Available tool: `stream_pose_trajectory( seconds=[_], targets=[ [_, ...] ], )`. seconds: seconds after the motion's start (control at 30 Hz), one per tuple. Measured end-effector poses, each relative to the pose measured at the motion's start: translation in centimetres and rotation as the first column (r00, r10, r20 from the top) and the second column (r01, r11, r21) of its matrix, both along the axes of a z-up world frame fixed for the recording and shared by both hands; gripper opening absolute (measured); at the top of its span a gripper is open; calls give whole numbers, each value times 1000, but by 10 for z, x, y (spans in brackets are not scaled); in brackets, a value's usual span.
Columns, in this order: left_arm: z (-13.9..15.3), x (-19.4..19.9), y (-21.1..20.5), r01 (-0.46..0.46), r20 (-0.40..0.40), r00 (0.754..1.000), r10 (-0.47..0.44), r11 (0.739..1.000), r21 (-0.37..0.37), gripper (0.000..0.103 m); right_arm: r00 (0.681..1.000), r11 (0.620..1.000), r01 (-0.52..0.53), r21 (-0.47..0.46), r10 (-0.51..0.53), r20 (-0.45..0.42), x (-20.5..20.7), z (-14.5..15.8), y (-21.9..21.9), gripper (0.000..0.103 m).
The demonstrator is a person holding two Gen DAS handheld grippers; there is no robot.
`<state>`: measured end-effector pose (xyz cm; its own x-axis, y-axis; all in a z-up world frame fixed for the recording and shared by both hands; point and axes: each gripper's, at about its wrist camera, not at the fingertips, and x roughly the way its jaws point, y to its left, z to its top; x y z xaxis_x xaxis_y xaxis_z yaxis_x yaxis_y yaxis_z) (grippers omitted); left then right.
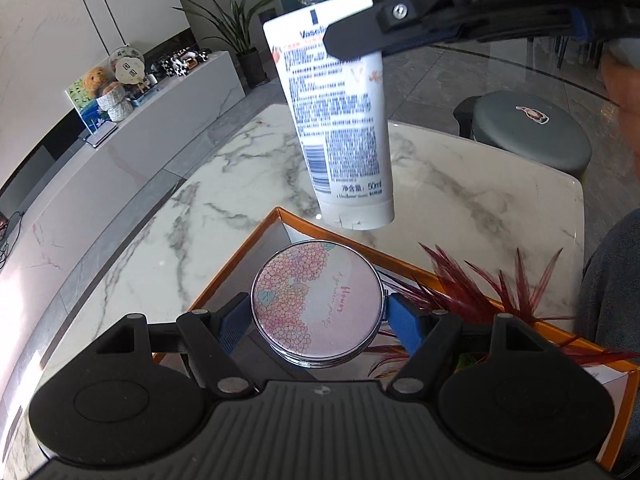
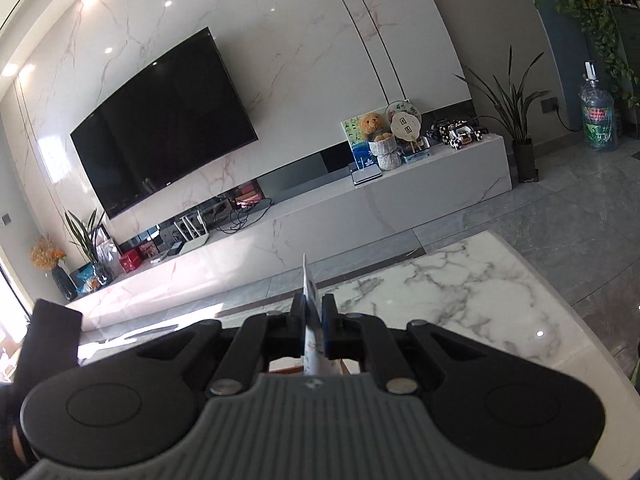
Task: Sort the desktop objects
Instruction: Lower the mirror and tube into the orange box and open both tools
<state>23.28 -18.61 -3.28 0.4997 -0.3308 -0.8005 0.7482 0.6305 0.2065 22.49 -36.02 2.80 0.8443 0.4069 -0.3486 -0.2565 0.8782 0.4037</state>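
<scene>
My left gripper is shut on a round pink floral compact and holds it over an orange-rimmed box on the marble table. My right gripper enters from the top right, shut on the crimped end of a white Vaseline tube. The tube hangs cap-down above the box's far corner. In the right wrist view the right gripper pinches the tube's thin edge between its fingers.
Red feather-like leaves lie in the box at the right. A grey round stool stands beyond the table. A TV cabinet with toys and a potted plant lines the far wall.
</scene>
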Motion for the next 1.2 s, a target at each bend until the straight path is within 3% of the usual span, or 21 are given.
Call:
stream_pose_trajectory(
  seconds=[0.1, 0.33, 0.77, 1.2],
  targets=[
    [-9, 7, -4, 18, -18, 1000, -17, 1000, 16, 87, 1000, 999, 4, 35, -3, -4, 1, -3, -9, 8],
    [-31, 18, -9, 21, -67, 998, -16, 997, 70, 87, 1000, 1000, 14, 20, -14, -5, 1, -6, -10, 8],
    [-55, 17, -11, 53, -74, 996, -41, 984, 168, 88, 1000, 1000, -5, -8, 5, -29, 5, -13, -1, 8],
    [-34, 13, 2, 2, -26, 1000, 1, 997, 77, 88, 999, 1000, -25, -7, 25, -29, 3, -12, 5, 8]
  ],
)
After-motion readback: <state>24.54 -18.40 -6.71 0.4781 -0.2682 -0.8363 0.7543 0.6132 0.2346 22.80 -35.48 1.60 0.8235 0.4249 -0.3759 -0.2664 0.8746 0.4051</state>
